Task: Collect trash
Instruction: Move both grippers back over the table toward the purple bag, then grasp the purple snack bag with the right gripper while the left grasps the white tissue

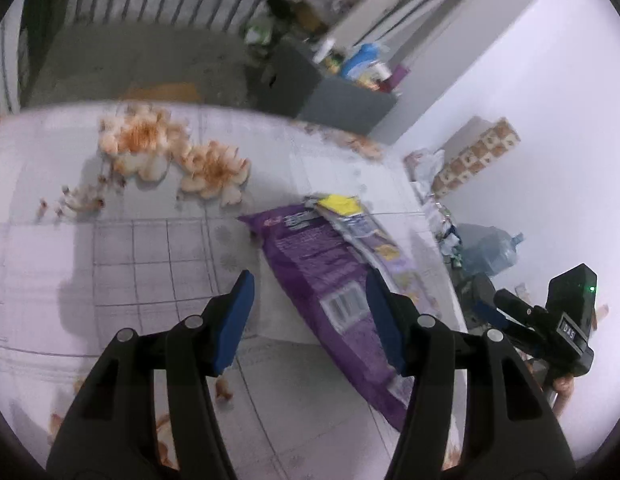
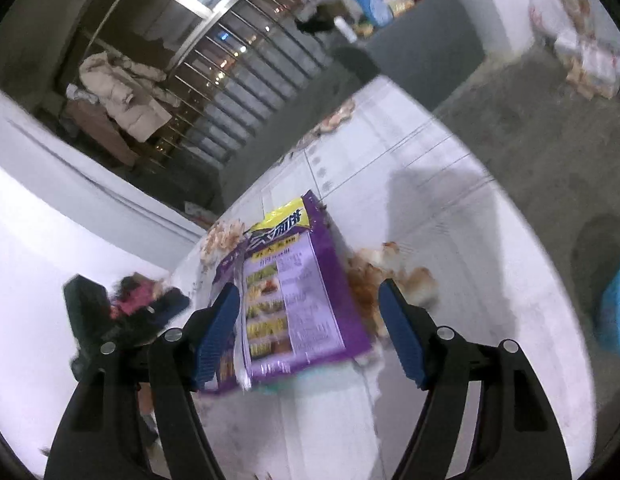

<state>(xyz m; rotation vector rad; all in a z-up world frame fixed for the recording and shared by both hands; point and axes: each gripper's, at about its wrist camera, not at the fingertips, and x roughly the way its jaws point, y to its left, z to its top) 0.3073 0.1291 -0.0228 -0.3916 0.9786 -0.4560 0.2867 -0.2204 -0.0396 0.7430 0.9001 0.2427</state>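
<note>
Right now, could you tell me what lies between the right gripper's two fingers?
In the right wrist view, the purple snack bag lies on the flowered tablecloth between the open fingers of the right gripper; neither pad presses on it.

Tabletop (image 1: 149, 264) left of purple bag (image 1: 322, 280) bare, right edge crowded – other tongs (image 1: 506, 300) nearby

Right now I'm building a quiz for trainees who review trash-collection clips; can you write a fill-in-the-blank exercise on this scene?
1. The snack bag lying on the table is mostly ____ in colour.
2. The tablecloth is printed with orange ____.
3. The pads on both tools' jaws are ____.
4. In the right wrist view, a beige ____ hangs at the railing.

Missing words: purple; flowers; blue; jacket
</note>
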